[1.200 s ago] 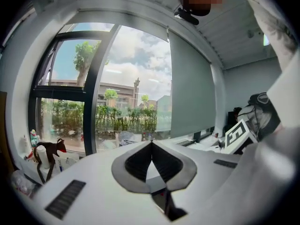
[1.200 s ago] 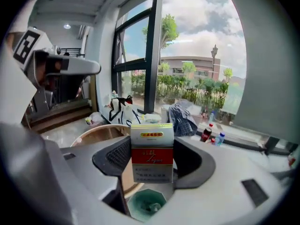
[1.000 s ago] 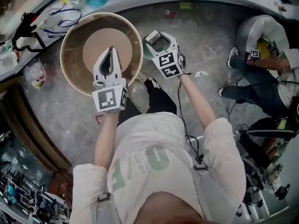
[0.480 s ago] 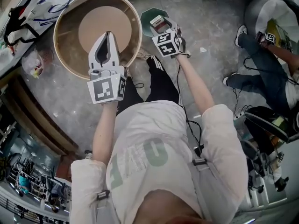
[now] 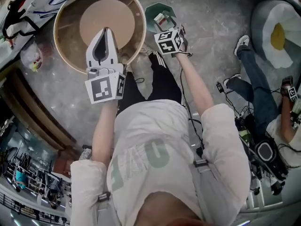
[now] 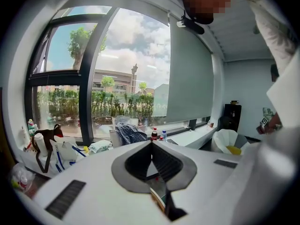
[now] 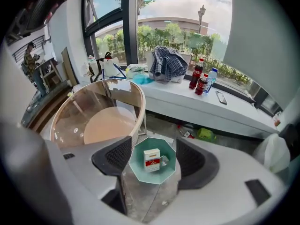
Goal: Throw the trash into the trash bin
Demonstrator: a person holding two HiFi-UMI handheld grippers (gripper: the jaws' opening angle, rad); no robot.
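A green octagonal trash bin stands on the grey floor beside a round wood-rimmed table. Inside the bin lies a white and red cigarette pack. My right gripper hovers just above the bin, open, with nothing between its dark pads. In the right gripper view the bin shows through the gap between them. My left gripper hangs over the table's near side, shut and empty, pointing toward the windows.
A white window ledge carries cola bottles and a plaid shirt. A green scrap lies on the floor under it. At the right a person sits beside an egg-shaped beanbag and cables. A plastic bag lies left of the table.
My right gripper has drawn back from over the bin, so the cigarette pack inside now shows. The left gripper stays shut over the table. The seated person has shifted lower right.
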